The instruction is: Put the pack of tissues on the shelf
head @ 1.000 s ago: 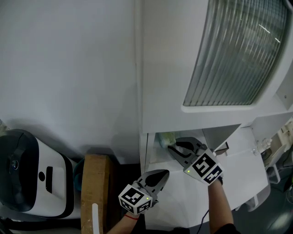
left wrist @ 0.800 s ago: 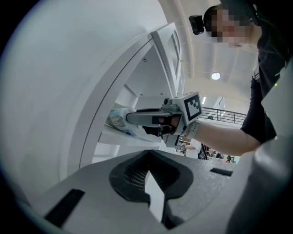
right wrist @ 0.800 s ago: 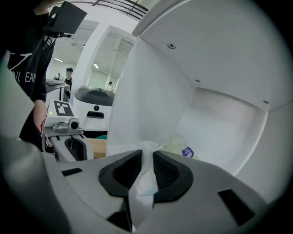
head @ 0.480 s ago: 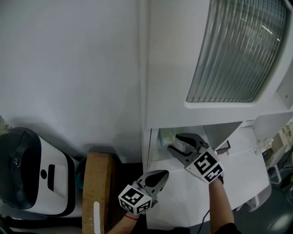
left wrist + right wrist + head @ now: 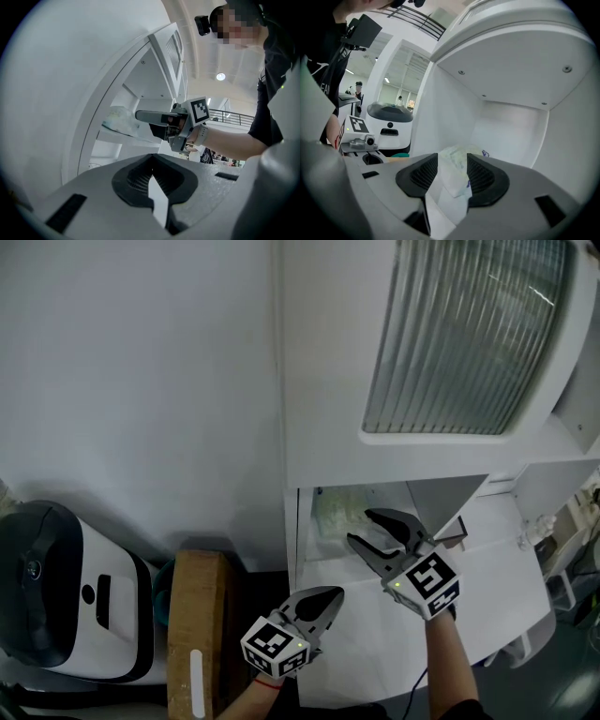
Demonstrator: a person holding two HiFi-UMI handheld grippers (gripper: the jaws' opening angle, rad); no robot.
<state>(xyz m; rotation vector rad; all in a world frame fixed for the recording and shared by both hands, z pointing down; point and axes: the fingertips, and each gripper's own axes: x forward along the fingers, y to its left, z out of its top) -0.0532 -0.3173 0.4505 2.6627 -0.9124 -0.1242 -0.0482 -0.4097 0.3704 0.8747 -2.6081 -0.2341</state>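
The right gripper [image 5: 359,526] reaches forward into the white open shelf niche [image 5: 511,126] of a white cabinet, tilted slightly downward. The forearm [image 5: 448,652] extends straight behind it, and the marker cube faces up toward the head camera. Its jaws have just been opening and now stand wide apart. The pale, soft plastic pack of tissues [image 5: 333,512] shows in the gap between them in the right gripper view, but the pads do not press on it.

The pack lies on the niche floor, towards the left wall and near the back, just ahead of the jaw tips.

The left gripper [image 5: 330,594] is held lower and nearer the person, outside the niche by the cabinet's lower left front edge. It points roughly level towards the cabinet, its jaws are together and there is nothing between them.

Above the niche is a ribbed glass cabinet door [image 5: 469,334]. To the left, against the white wall, stand a brown cardboard box [image 5: 197,615] and a rounded white-and-black machine [image 5: 66,596].
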